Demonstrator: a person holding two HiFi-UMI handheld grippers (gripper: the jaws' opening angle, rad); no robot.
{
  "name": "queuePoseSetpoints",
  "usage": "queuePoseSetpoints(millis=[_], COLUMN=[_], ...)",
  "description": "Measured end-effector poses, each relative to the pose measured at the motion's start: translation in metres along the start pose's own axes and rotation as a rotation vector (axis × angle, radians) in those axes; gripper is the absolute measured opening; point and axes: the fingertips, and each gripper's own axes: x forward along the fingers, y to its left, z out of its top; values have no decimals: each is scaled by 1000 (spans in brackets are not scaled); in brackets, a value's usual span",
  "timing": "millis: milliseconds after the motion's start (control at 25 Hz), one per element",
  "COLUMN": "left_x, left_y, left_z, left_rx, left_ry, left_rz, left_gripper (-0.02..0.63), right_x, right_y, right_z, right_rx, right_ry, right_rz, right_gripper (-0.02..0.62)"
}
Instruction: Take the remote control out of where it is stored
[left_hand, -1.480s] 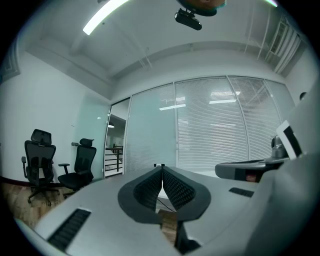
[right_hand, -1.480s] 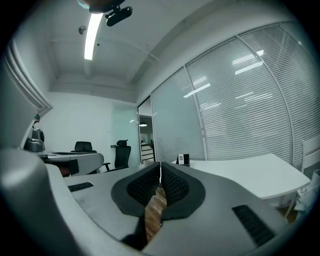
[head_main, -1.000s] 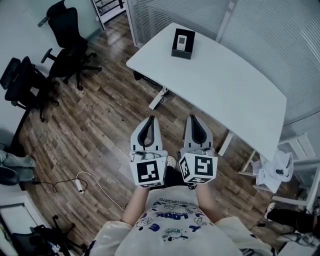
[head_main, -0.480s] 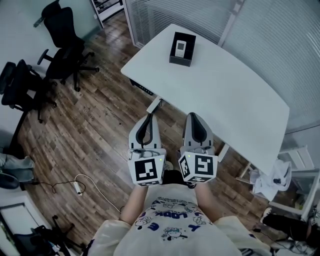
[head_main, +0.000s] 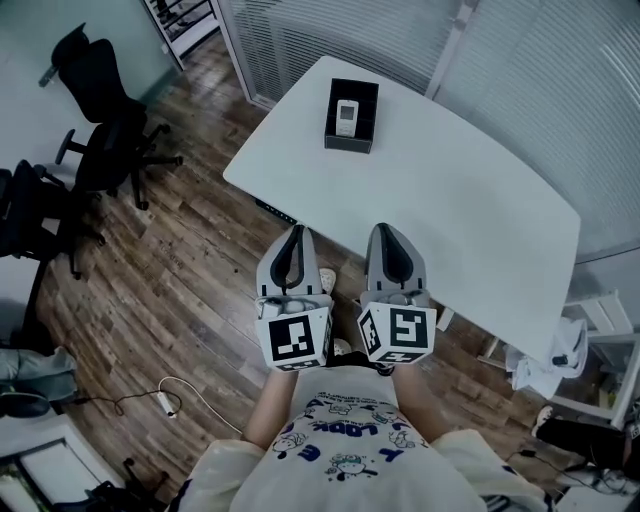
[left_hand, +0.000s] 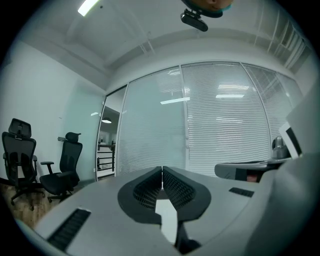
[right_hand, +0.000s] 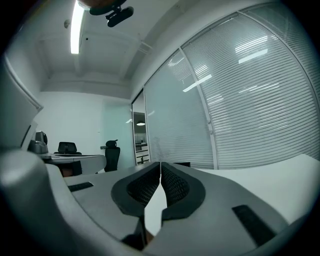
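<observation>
A white remote control (head_main: 346, 118) lies in a black open box (head_main: 352, 115) near the far left corner of the white table (head_main: 450, 200). My left gripper (head_main: 293, 236) and right gripper (head_main: 385, 234) are held side by side near the table's front edge, well short of the box. Both are shut with nothing between their jaws. In the left gripper view the left gripper (left_hand: 162, 169) points level over the table towards glass walls. In the right gripper view the right gripper (right_hand: 160, 164) does the same, and the box (right_hand: 181, 164) shows as a dark sliver just past its tips.
Black office chairs (head_main: 100, 100) stand on the wooden floor to the left. A white cable with a plug (head_main: 170, 395) lies on the floor at lower left. A white stand with cloth (head_main: 560, 350) is at the right. Blinds and glass partitions back the table.
The view has shifted forward: the table and box now sit lower and closer to me, and the chairs have slid left. Both grippers stay shut and side by side.
</observation>
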Motion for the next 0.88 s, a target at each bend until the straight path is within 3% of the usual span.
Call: queuePoseSetpoints(millis=[320, 880], left_x=[99, 230], left_y=[33, 47], left_z=[-2, -5], left_rx=[-25, -19], left_ry=[28, 84], left_rz=[-53, -205], left_gripper=[18, 18], right_x=[95, 207], right_y=[-16, -53], right_z=[10, 20], right_rx=[0, 28], right_ry=[7, 28], right_rz=[-63, -185], right_gripper=[32, 32])
